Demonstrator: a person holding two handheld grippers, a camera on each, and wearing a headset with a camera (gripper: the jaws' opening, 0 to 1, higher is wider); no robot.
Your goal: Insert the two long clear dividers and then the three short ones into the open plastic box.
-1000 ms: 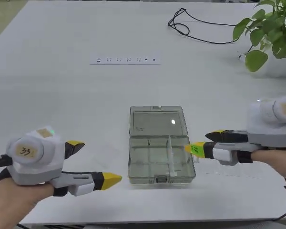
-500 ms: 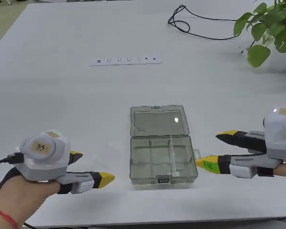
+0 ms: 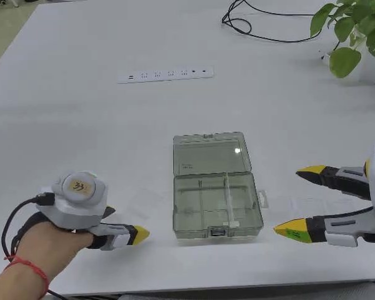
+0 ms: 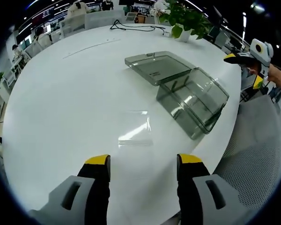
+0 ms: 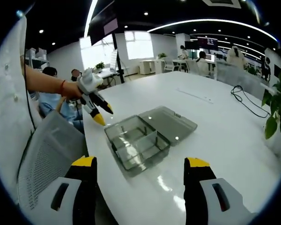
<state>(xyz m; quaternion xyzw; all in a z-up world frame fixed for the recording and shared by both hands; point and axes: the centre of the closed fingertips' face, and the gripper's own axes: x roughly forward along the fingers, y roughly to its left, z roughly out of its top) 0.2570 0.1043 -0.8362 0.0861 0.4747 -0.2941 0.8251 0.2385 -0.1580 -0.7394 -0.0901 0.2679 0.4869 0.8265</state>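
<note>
Evidently mid-task, the open plastic box (image 3: 217, 215) sat at the near centre of the white table (image 3: 81, 125), with its lid (image 3: 210, 155) laid flat behind it so that the compartments faced up for loading. One upright clear divider (image 3: 228, 201) appeared seated along the box's depth. The left gripper (image 3: 126, 224) rested low to the left of the box, fingers apart and empty. It pointed toward a loose clear divider (image 4: 136, 129) lying flat on the table just ahead, probably the next piece to collect. The right gripper (image 3: 292, 200) hovered to the right of the box, jaws wide apart and holding nothing. A faint clear sheet (image 3: 314, 204) lay on the table near its tips, presumably staged within easy reach.
</note>
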